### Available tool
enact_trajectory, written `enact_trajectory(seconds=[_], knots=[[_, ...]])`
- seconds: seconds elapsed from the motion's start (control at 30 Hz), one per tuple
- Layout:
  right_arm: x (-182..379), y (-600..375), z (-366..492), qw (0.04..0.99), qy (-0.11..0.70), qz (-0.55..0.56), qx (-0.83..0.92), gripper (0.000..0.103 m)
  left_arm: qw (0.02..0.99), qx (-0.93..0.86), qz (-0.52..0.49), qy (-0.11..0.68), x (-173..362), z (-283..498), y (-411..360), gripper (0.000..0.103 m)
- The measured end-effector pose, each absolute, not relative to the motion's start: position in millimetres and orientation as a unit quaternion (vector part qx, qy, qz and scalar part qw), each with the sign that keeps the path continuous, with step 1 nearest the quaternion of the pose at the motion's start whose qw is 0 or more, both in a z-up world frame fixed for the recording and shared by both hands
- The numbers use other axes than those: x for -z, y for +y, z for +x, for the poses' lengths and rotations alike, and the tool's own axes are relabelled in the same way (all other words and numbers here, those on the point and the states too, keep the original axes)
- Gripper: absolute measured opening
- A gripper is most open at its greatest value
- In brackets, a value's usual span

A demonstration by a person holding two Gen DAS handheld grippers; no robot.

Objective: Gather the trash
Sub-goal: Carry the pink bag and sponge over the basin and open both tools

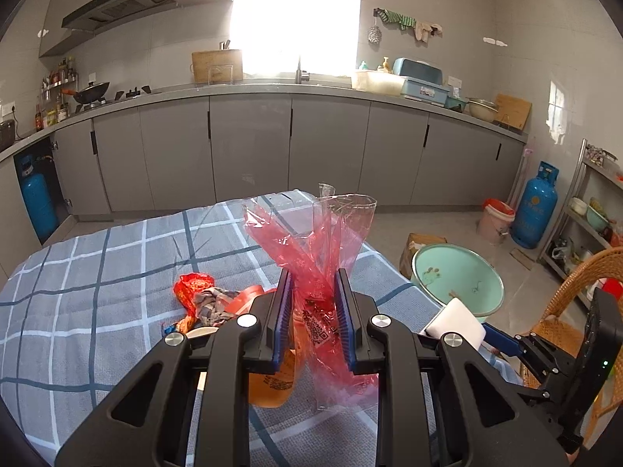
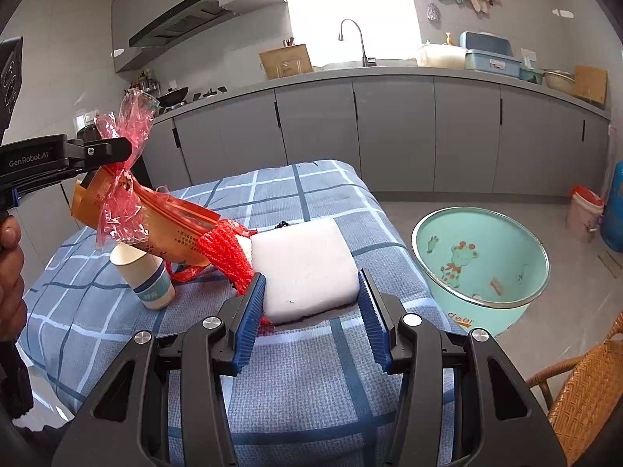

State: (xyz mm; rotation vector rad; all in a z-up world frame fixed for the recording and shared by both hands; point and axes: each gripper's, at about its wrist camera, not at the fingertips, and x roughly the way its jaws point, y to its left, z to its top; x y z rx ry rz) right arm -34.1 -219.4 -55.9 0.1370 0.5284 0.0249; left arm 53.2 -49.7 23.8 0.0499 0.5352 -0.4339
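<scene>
Above the table, left gripper is pinching red wrap, right gripper is clamping foam; flimsy wrap risks slipping loose

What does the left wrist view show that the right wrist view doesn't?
Only the left wrist view: the gas cylinder under the counter. Only the right wrist view: the paper cup standing on the tablecloth and a hand. Both: the left gripper shut on red plastic wrap, the right gripper clamping the white foam block, and the green basin.
</scene>
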Motion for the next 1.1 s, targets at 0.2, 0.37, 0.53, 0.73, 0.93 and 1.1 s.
enact_trajectory(seconds=[0.2, 0.37, 0.53, 0.73, 0.93, 1.1], knots=[[57.3, -220.2, -33.2, 0.962, 0.262, 0.070, -0.014, 0.048, 0.946, 0.217, 0.033, 0.240, -36.8, 47.5, -44.7, 0.024], [57.9, -216.6, -32.9, 0.962, 0.264, 0.067, -0.018, 0.048, 0.942, 0.205, 0.050, 0.262, -21.4, 57.1, -46.4, 0.031], [58.2, -217.1, -32.5, 0.962, 0.265, 0.068, -0.017, 0.048, 0.933, 0.207, 0.061, 0.288, -1.5, 63.8, -48.4, 0.023], [57.2, -217.7, -32.5, 0.962, 0.263, 0.067, -0.016, 0.048, 0.934, 0.207, 0.059, 0.285, -4.8, 65.8, -50.6, 0.021], [52.7, -234.6, -30.4, 0.965, 0.255, 0.067, 0.005, 0.048, 0.936, 0.230, 0.081, 0.255, -20.3, 66.3, -83.6, 0.021], [50.4, -266.6, -20.1, 0.965, 0.252, 0.064, 0.040, 0.048, 0.934, 0.251, 0.094, 0.238, -26.6, 80.6, -126.8, 0.021]])
